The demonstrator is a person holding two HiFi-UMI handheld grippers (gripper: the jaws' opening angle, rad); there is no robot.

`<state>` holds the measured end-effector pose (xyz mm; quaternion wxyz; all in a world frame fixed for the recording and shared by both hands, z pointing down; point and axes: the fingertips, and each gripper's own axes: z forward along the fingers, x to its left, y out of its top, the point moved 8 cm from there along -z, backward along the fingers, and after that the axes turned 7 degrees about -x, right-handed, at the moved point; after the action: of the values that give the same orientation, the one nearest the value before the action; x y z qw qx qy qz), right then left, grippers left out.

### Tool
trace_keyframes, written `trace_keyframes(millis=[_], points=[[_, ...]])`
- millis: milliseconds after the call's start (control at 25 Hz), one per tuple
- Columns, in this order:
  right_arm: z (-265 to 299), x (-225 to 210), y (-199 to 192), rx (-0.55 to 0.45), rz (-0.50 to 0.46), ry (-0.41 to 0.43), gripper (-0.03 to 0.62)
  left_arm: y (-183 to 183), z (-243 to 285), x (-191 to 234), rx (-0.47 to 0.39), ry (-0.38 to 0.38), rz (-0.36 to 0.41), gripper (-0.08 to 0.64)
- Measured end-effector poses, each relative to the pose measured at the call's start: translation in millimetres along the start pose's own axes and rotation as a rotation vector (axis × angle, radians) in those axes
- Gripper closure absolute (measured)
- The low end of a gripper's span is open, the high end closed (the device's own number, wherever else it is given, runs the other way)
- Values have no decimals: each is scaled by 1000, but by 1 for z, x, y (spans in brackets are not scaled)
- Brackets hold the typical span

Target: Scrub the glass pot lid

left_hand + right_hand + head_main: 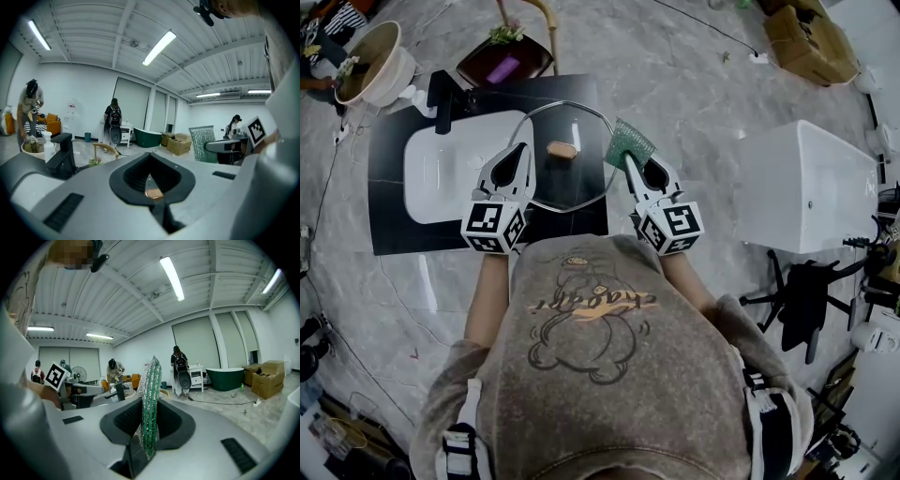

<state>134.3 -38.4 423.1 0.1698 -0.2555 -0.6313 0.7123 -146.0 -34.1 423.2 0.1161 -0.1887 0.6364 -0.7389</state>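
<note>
Our left hand-held gripper (519,157) is clamped tight on the rim of the one glass pot lid (572,178), over the bench's (394,239) right end. Our right hand-held gripper (630,161) pinches the one green scrub pad (628,142) beside the lid. We judge scrubbing is about to start: next, press the pad onto the glass.

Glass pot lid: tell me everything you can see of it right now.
The glass pot lid is a rounded clear pane with a thin metal rim and a tan knob at its middle, facing up. It is roughly flat over the black counter, beside the white sink; whether it rests there I can't tell. The left gripper is shut on its left rim. The green scrub pad, clamped in the right gripper, is at its right edge.
</note>
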Motion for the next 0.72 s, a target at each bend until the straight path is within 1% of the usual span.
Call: trace_keyframes(millis=[160, 240, 440, 720], points=[[6, 3, -8, -1, -3, 17, 509, -12, 2, -2, -5, 11, 38, 551], [8, 4, -12, 0, -3, 26, 509, -18, 1, -4, -9, 20, 44, 551], [13, 3, -22, 14, 10, 15, 509, -26, 1, -4, -9, 25, 24, 551], [13, 5, -25, 21, 7, 11, 509, -24, 1, -7, -18, 24, 4, 551]])
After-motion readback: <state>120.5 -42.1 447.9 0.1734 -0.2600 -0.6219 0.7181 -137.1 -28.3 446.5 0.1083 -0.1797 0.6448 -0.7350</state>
